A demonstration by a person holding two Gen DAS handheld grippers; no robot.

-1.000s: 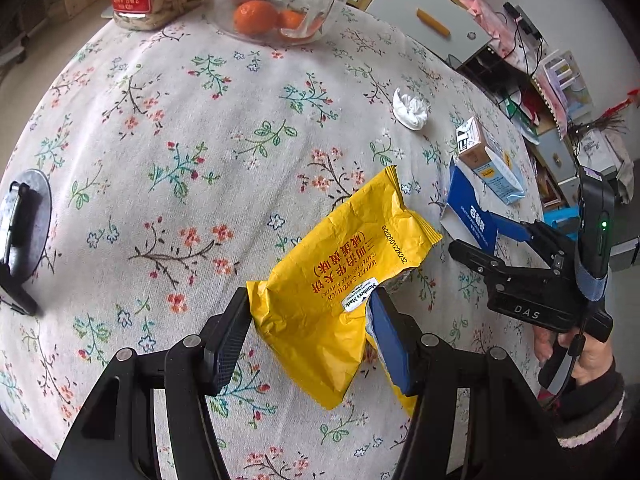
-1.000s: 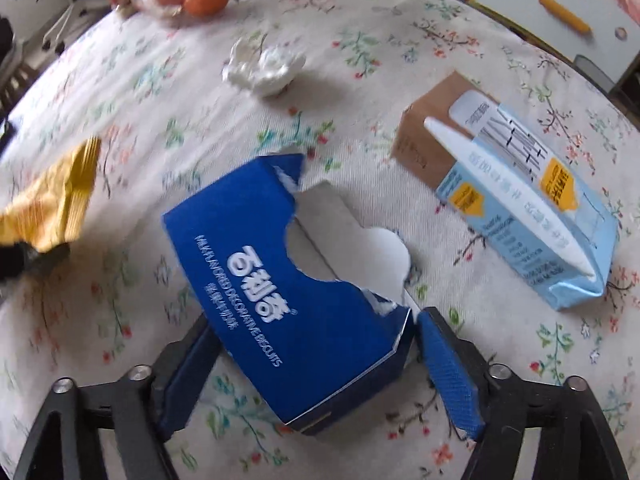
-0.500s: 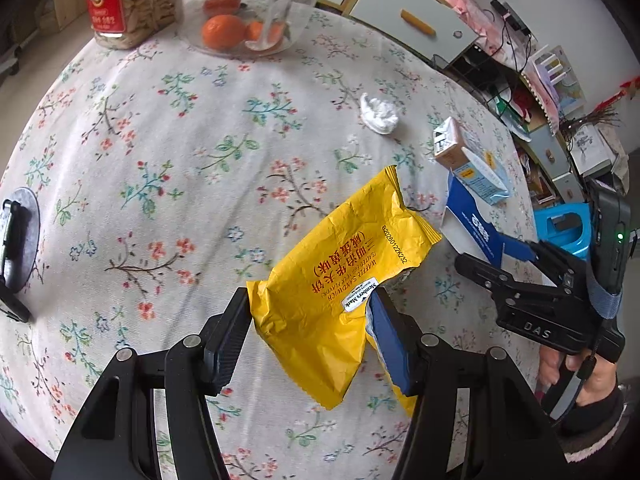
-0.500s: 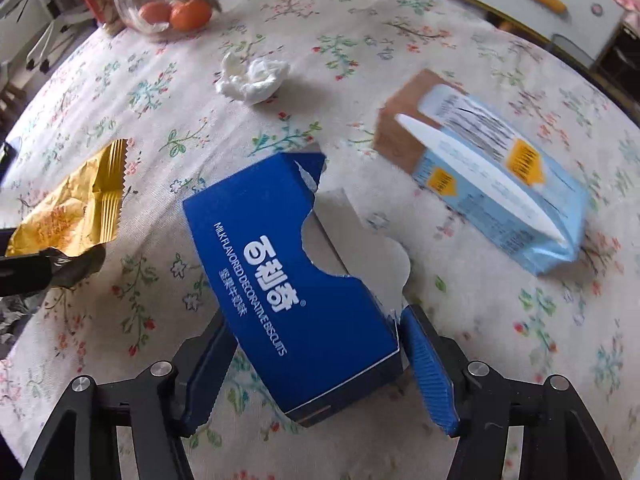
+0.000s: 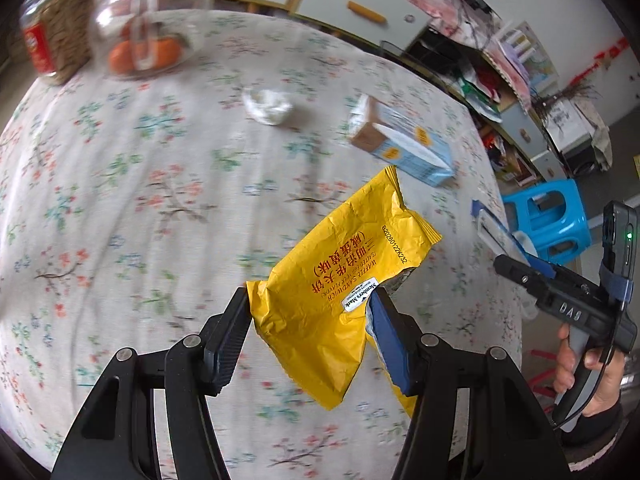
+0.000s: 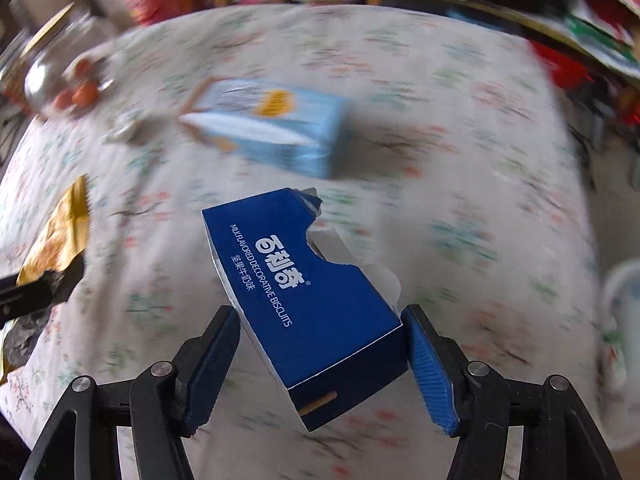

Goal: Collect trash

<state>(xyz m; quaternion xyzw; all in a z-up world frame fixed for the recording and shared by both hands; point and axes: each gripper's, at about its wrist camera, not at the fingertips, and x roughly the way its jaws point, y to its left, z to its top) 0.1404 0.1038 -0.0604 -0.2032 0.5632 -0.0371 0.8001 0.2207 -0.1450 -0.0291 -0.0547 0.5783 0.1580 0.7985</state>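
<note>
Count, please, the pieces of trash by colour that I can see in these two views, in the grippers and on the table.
Yellow: 1, the yellow wrapper in the left gripper
Dark blue: 1, the torn biscuit box in the right gripper
Light blue: 1, the carton
White: 1, the crumpled tissue
Total: 4

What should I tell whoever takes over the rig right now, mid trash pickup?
Left claw: shut on the yellow wrapper, lifted off the table.
Right claw: shut on the torn blue biscuit box, also in the air.
Done: two pieces picked up, neither binned yet; no bin is in view.
Left on the cloth: crumpled white tissue and light-blue carton.
Leave the glass jar of oranges alone.
</note>
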